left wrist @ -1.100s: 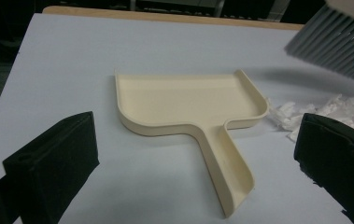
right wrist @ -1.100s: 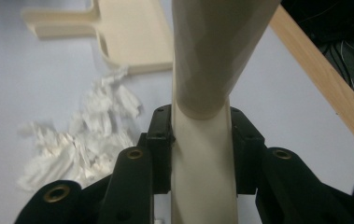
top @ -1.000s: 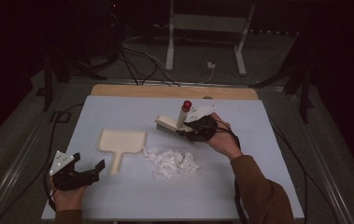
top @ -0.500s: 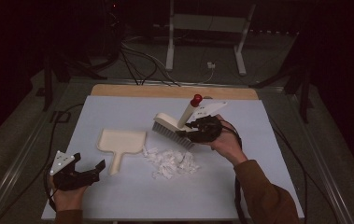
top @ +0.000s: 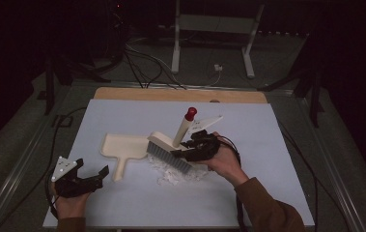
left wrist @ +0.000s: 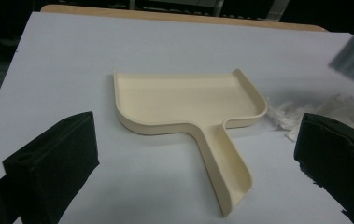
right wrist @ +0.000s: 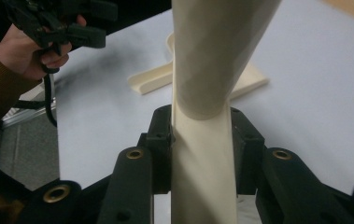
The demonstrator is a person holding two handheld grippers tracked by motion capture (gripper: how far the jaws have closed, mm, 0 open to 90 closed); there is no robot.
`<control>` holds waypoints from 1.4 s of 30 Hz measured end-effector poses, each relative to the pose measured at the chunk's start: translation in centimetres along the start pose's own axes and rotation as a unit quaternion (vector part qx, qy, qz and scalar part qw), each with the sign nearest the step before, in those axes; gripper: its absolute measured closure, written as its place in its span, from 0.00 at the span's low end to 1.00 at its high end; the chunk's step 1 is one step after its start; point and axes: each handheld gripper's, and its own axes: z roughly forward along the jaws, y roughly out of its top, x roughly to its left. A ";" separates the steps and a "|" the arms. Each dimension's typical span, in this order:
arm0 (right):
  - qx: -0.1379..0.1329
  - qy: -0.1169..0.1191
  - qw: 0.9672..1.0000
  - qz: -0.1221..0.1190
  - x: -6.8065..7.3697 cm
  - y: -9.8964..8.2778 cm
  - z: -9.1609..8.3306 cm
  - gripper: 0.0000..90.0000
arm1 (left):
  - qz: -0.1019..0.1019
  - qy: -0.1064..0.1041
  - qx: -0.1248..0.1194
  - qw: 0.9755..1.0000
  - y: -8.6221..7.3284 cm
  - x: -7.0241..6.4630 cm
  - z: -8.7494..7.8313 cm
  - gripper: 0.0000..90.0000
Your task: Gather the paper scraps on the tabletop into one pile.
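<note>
Brush (top: 171,150) lifted, sweeping not yet begun.
Right hand-held gripper (top: 186,147) pinching brush handle, scraps (top: 175,173) just below, none in dustpan (left wrist: 188,107); left hand-held gripper (top: 91,176) spread, dustpan ahead on counter (top: 277,159), ungrasped.

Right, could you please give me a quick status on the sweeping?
Right hand-held gripper shut on brush, bristles at paper scraps. Left hand-held gripper open, short of dustpan. Nothing in the way.
</note>
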 end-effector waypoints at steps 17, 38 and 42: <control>0.024 0.009 0.993 0.115 2.7 -2.9 4.1 0.75 | 0.002 -0.002 0.003 1.000 0.0 -0.1 0.1 0.01; 0.032 -0.118 0.972 0.200 -0.4 -4.9 3.8 0.75 | -0.004 0.000 0.000 1.000 -0.1 0.1 -0.1 0.01; 0.028 -0.132 0.969 0.208 -1.0 -5.4 2.9 0.75 | -0.003 0.000 0.001 1.000 -0.1 0.1 0.0 0.01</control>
